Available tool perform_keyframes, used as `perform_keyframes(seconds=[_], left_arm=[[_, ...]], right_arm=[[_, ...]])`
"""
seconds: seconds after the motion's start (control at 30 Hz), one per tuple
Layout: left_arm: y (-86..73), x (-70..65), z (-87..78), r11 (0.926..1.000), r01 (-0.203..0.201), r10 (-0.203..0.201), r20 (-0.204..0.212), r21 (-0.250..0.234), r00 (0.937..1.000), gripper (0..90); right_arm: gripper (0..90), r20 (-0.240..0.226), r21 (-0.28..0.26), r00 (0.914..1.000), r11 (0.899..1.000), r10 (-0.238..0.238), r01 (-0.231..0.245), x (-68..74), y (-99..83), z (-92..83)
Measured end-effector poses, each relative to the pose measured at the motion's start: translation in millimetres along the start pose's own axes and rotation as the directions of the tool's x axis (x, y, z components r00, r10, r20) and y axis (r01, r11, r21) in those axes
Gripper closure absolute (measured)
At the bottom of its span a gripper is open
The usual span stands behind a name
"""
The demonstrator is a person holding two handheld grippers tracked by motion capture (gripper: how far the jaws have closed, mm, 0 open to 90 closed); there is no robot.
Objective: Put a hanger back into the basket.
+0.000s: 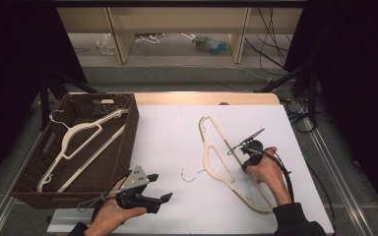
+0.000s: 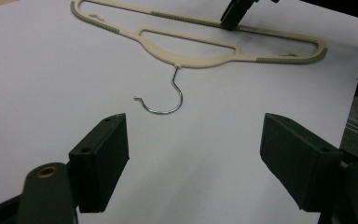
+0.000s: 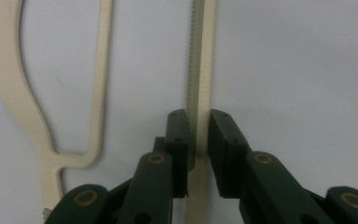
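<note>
A cream plastic hanger (image 1: 207,166) with a metal hook (image 1: 191,175) lies flat on the white table, right of centre. My right gripper (image 1: 245,164) reaches down onto its long straight bar. In the right gripper view the jaws stand on either side of that ribbed bar (image 3: 200,56) and the pads press on it. My left gripper (image 1: 161,189) rests near the front edge, left of the hook, open with nothing between its fingers. In the left gripper view the hanger (image 2: 191,60) and its hook (image 2: 168,100) lie ahead of the wide jaws, with the right gripper (image 2: 235,14) on the far bar.
A dark woven basket (image 1: 132,129) stands at the table's left and holds a second cream hanger (image 1: 78,142). The table's edges drop to the floor on the right and front. Shelving and cables are beyond the far edge.
</note>
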State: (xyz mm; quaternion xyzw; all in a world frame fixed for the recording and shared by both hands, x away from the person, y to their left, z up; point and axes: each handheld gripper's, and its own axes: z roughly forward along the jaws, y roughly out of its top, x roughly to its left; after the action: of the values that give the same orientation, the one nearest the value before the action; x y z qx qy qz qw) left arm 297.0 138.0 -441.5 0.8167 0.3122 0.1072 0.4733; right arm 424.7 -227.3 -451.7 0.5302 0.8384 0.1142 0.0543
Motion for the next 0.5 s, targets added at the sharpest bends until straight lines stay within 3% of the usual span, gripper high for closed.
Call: perform_keyframes(seconds=[0.13,0.17,0.3,0.33,0.4,0.47,0.5], left_arm=[[-0.2,-3.4,2.3,0.9992,0.04,-0.04,0.019,-0.003,0.999,23.8],[-0.5,-5.1,3.8,0.9993,0.035,-0.036,0.019,0.011,0.9992,23.8],[-2.6,-11.8,14.3,0.9987,0.044,-0.046,0.057,0.023,0.9974,24.2],[-2.8,-14.0,17.7,0.9981,0.05,-0.053,0.071,0.037,0.9961,24.4],[-2.8,-18.3,23.8,0.9967,0.066,-0.07,0.091,0.048,0.9934,24.9],[-2.9,-23.1,31.2,0.9962,0.064,-0.07,0.105,0.059,0.9921,25.4],[-2.9,-26.3,35.5,0.995,0.077,-0.084,0.11,0.063,0.9904,25.4]], right_arm=[[78.9,-0.01,-0.032,0.9998,0.999,-0.015,0.015,-0.9,0.6,-5.3],[78.9,-0.009,-0.021,0.9999,1.0,0.006,-0.006,1.8,1.6,-7.3],[78.9,-0.001,-0.033,1.0,0.999,0.007,-0.007,5.7,3.7,-15.4],[78.8,0.004,-0.046,0.9997,0.999,-0.023,0.023,4.2,3.9,-17.0],[78.9,0.005,-0.043,1.0,0.999,0.006,-0.006,7.8,5.4,-22.3],[78.9,0.016,-0.084,0.9978,0.994,-0.065,0.066,4.0,5.7,-23.9],[78.9,0.005,-0.094,0.9986,0.994,-0.053,0.053,5.7,5.0,-24.7]])
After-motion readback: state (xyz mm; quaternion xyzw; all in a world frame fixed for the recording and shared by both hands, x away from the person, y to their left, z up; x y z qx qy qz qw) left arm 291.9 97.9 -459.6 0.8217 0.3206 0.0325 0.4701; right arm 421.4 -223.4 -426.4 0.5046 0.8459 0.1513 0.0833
